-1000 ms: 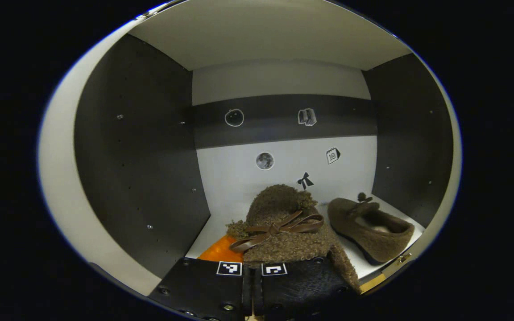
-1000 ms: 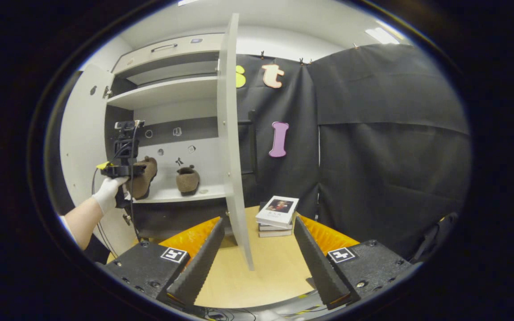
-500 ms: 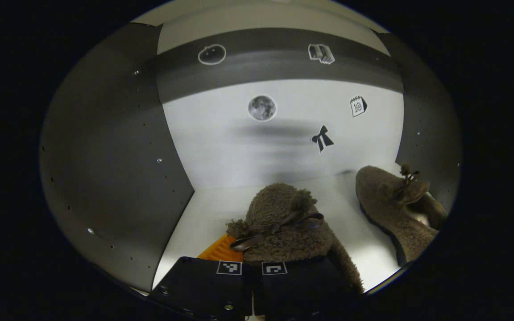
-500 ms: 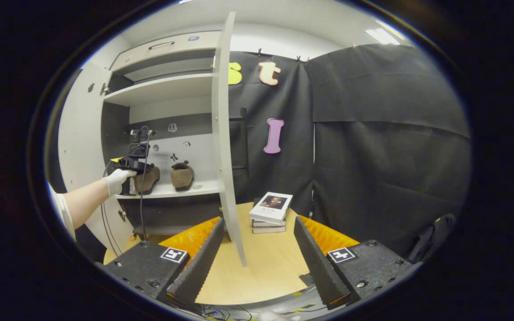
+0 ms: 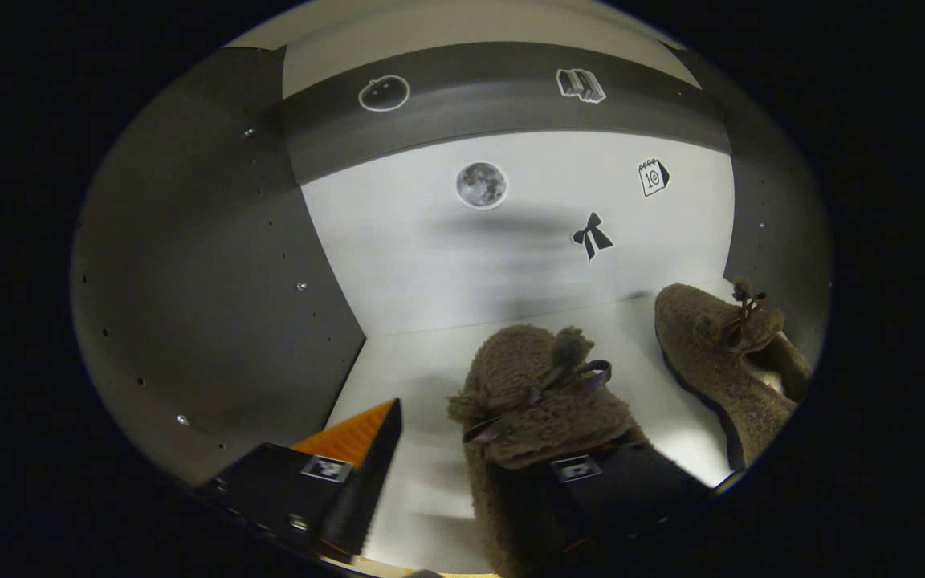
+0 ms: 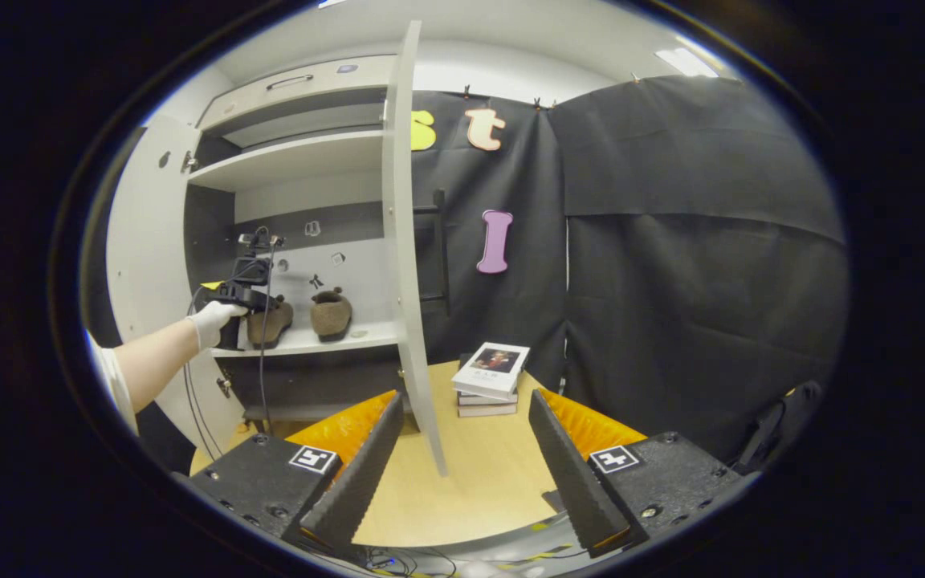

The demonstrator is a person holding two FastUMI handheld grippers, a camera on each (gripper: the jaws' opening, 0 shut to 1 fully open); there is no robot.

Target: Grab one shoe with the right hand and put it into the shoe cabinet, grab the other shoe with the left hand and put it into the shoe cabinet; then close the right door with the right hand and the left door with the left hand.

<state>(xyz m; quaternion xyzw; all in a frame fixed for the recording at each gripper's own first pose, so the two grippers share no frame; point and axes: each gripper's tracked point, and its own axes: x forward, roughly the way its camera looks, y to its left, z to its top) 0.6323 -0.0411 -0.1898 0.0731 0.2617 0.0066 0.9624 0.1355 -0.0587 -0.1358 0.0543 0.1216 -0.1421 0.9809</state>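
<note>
In the left gripper view, a fuzzy brown shoe with a bow [image 5: 539, 401] rests on the white shelf [image 5: 414, 369] inside the shoe cabinet. My left gripper [image 5: 486, 449] is open around its heel, one finger [image 5: 358, 457] standing apart to the left and the other mostly hidden under the shoe. The matching second shoe [image 5: 719, 353] sits to the right by the side wall. In the right gripper view, both shoes [image 6: 270, 317] [image 6: 330, 313] stand on the shelf, with a gloved hand [image 6: 209, 321] holding the left gripper [image 6: 242, 293] at them. My right gripper [image 6: 463, 395] hangs open and empty over the table.
The cabinet's right door [image 6: 402, 241] stands open, edge-on before the right gripper. The left door [image 6: 141, 241] is swung open at the left. A stack of books [image 6: 495, 373] lies on the wooden table [image 6: 478, 482] by the black curtain.
The left gripper carried the bowed shoe deeper into the cabinet, set it on the shelf, then opened its fingers. The right gripper barely moved.
</note>
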